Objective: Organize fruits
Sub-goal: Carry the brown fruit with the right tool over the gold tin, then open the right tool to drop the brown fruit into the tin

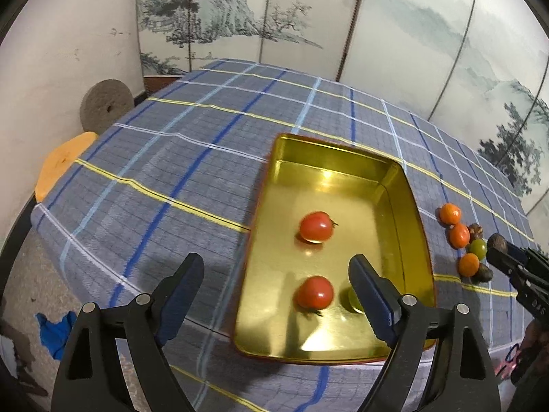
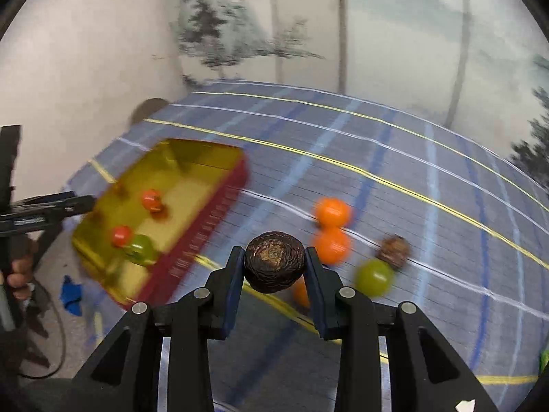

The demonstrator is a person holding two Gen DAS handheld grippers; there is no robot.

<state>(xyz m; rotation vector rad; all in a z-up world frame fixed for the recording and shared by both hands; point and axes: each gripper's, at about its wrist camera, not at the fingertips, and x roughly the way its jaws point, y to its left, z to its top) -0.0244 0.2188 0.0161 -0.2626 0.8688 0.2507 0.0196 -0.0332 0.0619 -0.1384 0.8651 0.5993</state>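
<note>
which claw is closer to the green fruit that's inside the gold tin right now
Left. The left claw hangs open right over the gold tin, one finger just beside the green fruit. The right claw is off past the tin's red side, shut on a dark brown fruit.

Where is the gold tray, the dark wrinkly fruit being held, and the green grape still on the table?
gold tray (image 1: 394,185), left wrist view, on its bare far right wall.
dark wrinkly fruit (image 2: 273,262), right wrist view, on the middle of its front.
green grape (image 2: 373,277), right wrist view, on its middle.
</note>
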